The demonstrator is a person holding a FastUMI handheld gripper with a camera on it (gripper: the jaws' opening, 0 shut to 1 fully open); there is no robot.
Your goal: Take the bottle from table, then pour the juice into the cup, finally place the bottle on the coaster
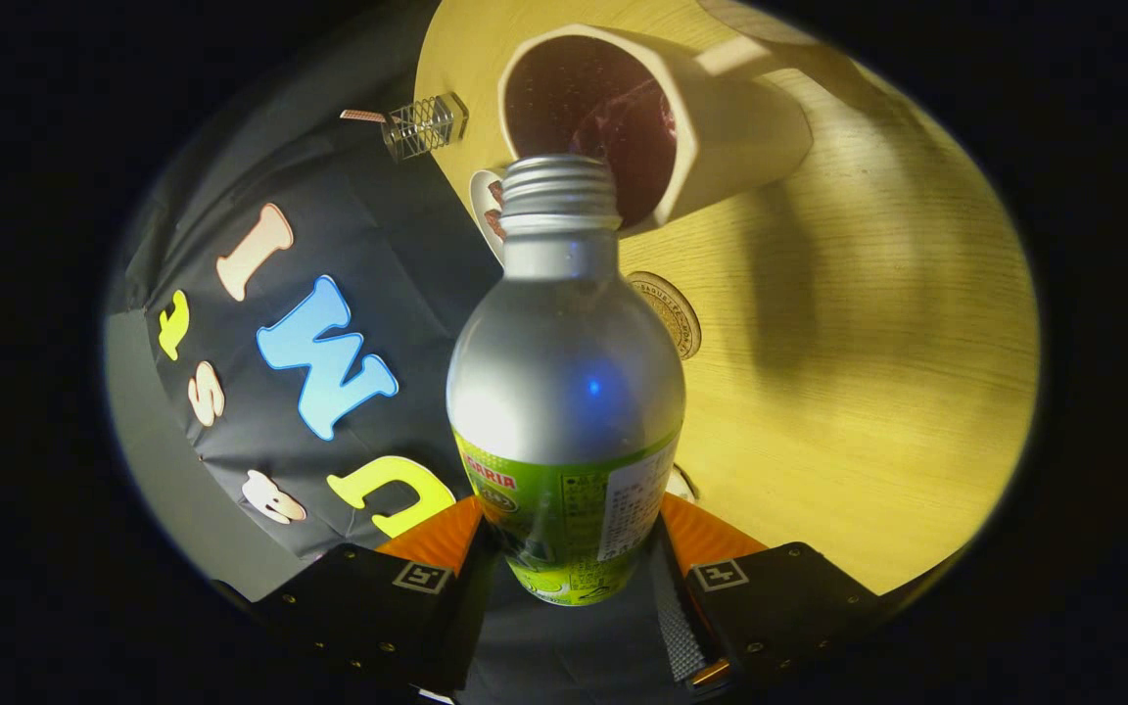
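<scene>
Item 1, bottle [564, 382]: a silver aluminium bottle with a green label band, cap off, threaded neck bare. It is held between the 2 fingers of the gripper [569, 548], which are closed narrowly on its lower body, one pressing at each side. The bottle is carried off the table and tipped, its mouth directed at the cup's opening.

Item 2, cup [681, 127]: a cream mug with a handle, seen just beyond the bottle's mouth. Dark red juice is visible inside, its surface disturbed. No stream can be made out between mouth and cup, so whether liquid is passing now cannot be told.

Item 3, coaster [672, 311]: a round tan disc on the wooden table [868, 392], partly hidden behind the bottle's shoulder, near the cup. Nothing is seen resting on it.

Item 4, sundries: a small wire rack [422, 125] at the table's far edge; a small white object [486, 201] beside the bottle neck, unidentified.

Progress, as judged: step 1, taking the bottle, is done. Step 2, pouring, is under way or close to finished, given the juice in the cup. Step 3, setting the bottle on the coaster, is left.
</scene>
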